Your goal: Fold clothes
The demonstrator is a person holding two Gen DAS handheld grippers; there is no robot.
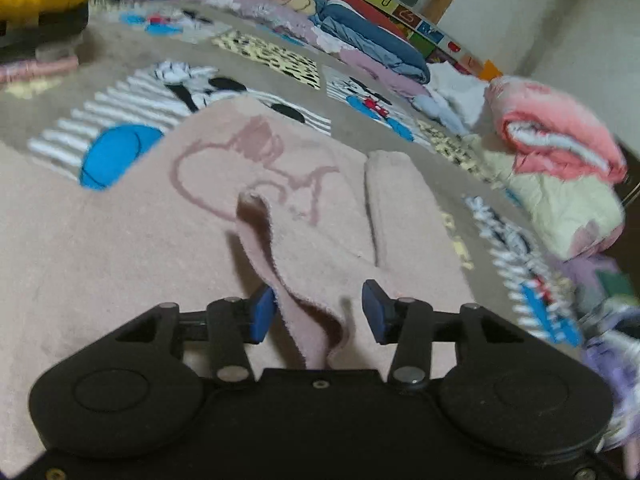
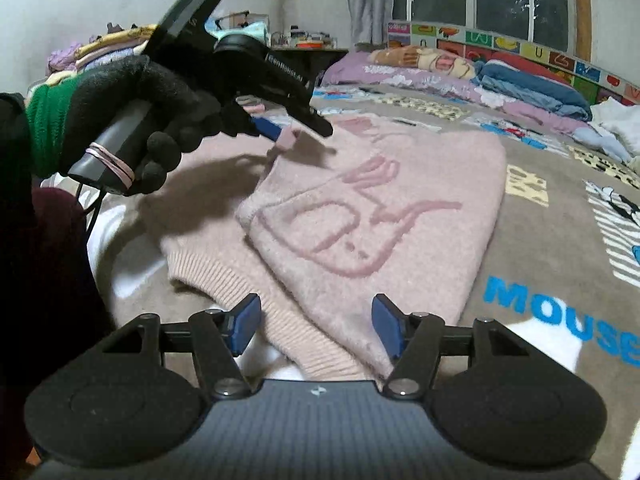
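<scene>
1. Sweater (image 1: pixel 120 260) in pale pink knit is lying spread on the bed, over the grey cartoon-mouse blanket (image 1: pixel 248 68). Its darker pink outline drawing is facing up.
2. From the right wrist view the sweater (image 2: pixel 360 208) is showing one part folded over another. The ribbed hem is running out from under the fold toward me.
3. I am holding my left gripper (image 1: pixel 318 312) low over the sweater with its blue pads spread well apart, released. A raised ridge of the knit is standing up between them and brushing the left pad (image 1: pixel 262 314).
4. In the right wrist view my black-gloved left hand (image 2: pixel 132 92) is wrapping the handle of the left gripper (image 2: pixel 296 132). A small tab of pink cloth is showing at its fingertips, above the far edge of the sweater.
5. I am keeping my right gripper (image 2: pixel 316 324) wide apart too, grasping nothing. It is hovering just over the ribbed hem and the near corner of the folded part.
6. Folded quilts (image 1: pixel 360 28) are lying along the far side of the bed, and a pink rolled bundle (image 1: pixel 560 128) is sitting off to the right.
</scene>
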